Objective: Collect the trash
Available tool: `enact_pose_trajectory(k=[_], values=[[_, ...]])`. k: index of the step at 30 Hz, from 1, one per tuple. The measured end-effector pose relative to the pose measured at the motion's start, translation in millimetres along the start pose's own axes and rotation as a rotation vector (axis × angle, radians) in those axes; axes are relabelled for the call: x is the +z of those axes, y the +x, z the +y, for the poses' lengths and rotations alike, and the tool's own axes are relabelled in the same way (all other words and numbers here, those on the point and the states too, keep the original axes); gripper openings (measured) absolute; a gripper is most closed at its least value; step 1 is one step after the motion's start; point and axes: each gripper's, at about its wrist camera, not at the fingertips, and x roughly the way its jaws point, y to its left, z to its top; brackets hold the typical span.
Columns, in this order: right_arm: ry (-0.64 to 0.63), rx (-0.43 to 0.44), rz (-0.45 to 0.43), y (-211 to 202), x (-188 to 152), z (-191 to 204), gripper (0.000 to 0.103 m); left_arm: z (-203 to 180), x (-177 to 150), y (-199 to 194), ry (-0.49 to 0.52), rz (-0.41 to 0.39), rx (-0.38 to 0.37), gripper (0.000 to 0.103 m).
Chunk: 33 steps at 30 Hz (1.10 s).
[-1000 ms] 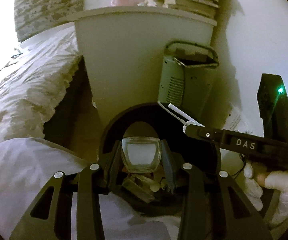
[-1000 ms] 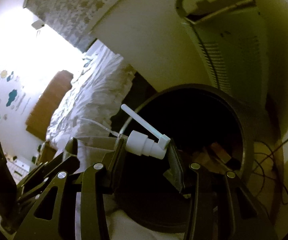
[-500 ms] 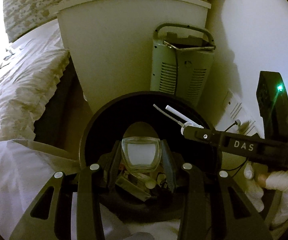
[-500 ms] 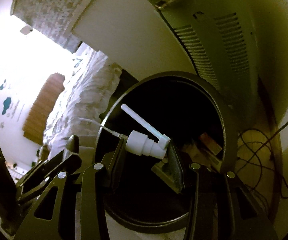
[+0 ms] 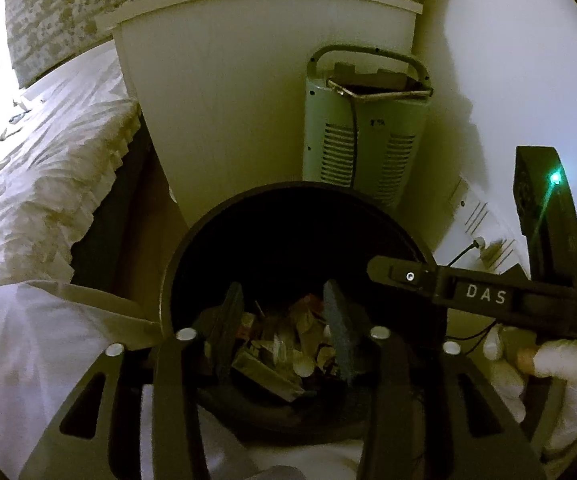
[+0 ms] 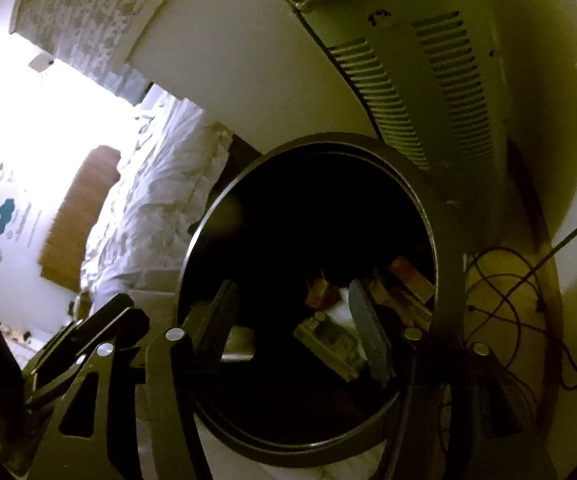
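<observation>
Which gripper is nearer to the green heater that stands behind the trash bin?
Right. The right gripper hangs over the trash bin on the side next to the heater. The left gripper is over the bin's side away from the heater.

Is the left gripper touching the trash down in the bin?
Apart. The left wrist view shows the open left gripper empty above the bin, with the trash lying lower inside.
</observation>
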Motion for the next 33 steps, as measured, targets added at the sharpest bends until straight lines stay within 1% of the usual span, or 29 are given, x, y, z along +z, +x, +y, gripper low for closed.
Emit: enact_pose_trajectory(k=[1,6,9,11,12,13,15,17,20,22,24,25,26,28,32,33], values=[[0.001,0.001,-0.001,-0.8,0.0,1.0,0.059,0.7,0.1,-2.4,-0.003,-0.007,0.001,0.056],[-0.015,0.005,-0.008,-4.3,-1.8,8.4,0.059,4.4,-2.7,-17.7,-0.018,-0.040,-0.017,0.057],[-0.036,0.013,-0.010,-6.2,-4.0,19.7,0.059,7.3,-4.9,-27.9,-0.020,-0.058,-0.015,0.058],[-0.052,0.022,-0.012,-7.5,-4.8,28.4,0.059,10.8,-7.0,-37.0,-0.029,-0.075,-0.013,0.068],[-0.064,0.026,-0.013,-8.1,-6.5,34.5,0.059,14.4,-9.5,-46.1,-0.038,-0.101,-0.004,0.078],[-0.078,0.033,-0.014,-8.7,-8.0,42.0,0.059,16.5,-10.6,-51.0,-0.043,-0.118,0.004,0.081],[-0.114,0.050,-0.015,-8.9,-11.4,60.1,0.059,24.9,-15.9,-66.7,-0.062,-0.149,0.019,0.082],[-0.144,0.063,-0.016,-8.5,-14.7,76.3,0.067,33.7,-20.1,-77.6,-0.085,-0.166,0.037,0.082],[-0.208,0.091,-0.010,-6.7,-23.1,108.2,0.067,52.0,-30.5,-99.9,-0.136,-0.199,0.075,0.085],[-0.263,0.107,-0.003,-4.9,-31.2,132.8,0.067,66.1,-39.9,-118.0,-0.176,-0.235,0.111,0.095],[-0.315,0.125,0.005,-2.1,-40.5,155.6,0.067,81.9,-52.8,-138.8,-0.219,-0.274,0.162,0.097],[-0.344,0.131,0.009,-0.2,-46.6,168.7,0.067,88.7,-57.8,-146.4,-0.238,-0.285,0.184,0.097],[-0.369,0.136,0.011,1.3,-51.7,180.0,0.070,98.4,-65.9,-156.5,-0.269,-0.297,0.215,0.097],[-0.424,0.148,0.012,4.3,-65.2,204.8,0.072,113.8,-80.2,-172.7,-0.316,-0.314,0.253,0.097],[-0.529,0.153,0.006,10.8,-94.6,248.5,0.072,147.4,-112.5,-202.0,-0.419,-0.330,0.356,0.097],[-0.553,0.155,0.002,11.9,-101.7,258.4,0.072,158.0,-123.1,-210.7,-0.453,-0.336,0.396,0.097]])
